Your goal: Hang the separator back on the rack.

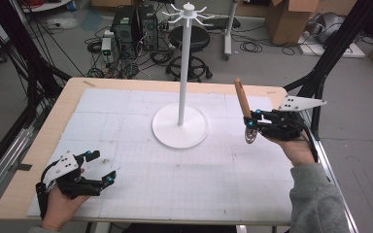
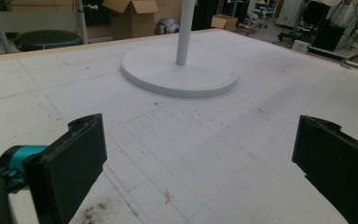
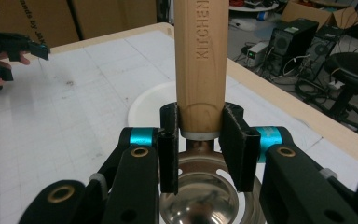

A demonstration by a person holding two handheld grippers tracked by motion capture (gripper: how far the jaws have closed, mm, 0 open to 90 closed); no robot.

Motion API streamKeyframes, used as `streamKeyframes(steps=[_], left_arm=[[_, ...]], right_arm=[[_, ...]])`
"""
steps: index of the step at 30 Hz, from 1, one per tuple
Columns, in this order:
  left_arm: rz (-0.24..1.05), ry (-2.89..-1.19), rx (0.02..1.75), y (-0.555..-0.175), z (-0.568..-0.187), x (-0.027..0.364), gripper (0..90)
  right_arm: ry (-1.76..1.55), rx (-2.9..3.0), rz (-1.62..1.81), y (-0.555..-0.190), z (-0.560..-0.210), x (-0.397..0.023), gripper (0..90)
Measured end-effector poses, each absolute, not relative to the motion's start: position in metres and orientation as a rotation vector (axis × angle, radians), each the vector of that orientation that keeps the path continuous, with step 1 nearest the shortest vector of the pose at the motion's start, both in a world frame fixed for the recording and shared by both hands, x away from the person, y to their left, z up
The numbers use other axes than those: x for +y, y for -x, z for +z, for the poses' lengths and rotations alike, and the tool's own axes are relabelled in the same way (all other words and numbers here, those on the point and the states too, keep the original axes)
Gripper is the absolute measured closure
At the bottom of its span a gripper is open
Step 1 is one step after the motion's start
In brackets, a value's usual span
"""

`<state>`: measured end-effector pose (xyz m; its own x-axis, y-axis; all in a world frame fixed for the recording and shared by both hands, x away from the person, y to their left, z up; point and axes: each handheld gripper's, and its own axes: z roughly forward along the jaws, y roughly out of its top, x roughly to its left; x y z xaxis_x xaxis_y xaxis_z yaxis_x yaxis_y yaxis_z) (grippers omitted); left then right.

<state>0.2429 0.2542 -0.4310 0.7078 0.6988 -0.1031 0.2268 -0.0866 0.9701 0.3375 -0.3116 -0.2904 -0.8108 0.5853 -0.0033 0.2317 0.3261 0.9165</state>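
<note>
Right claw (image 1: 251,118) pinches a wooden-handled utensil (image 3: 200,70), apparently a strainer, at the base of the handle; the long axis stands near upright, metal head (image 3: 200,196) hanging below the jaws, clear of the worktop (image 1: 141,160). The hook stand (image 1: 183,73) rises just left of it, nothing between. Left claw (image 1: 99,167) rests spread and empty, well apart.

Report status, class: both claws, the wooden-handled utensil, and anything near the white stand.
Right claw shut on wooden-handled utensil, handle up, metal head down, above the mat. Left claw open, nothing between its jaws. White stand at mat centre, apart from both.
</note>
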Motion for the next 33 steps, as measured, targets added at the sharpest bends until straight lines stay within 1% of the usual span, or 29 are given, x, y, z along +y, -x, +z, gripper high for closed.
streamKeyframes(steps=[33], left_arm=[[0.464,-1.648,0.755,-0.242,-0.431,0.255,3.4]], right_arm=[[-0.75,2.148,1.538,-0.349,-0.257,-0.28,69.8]])
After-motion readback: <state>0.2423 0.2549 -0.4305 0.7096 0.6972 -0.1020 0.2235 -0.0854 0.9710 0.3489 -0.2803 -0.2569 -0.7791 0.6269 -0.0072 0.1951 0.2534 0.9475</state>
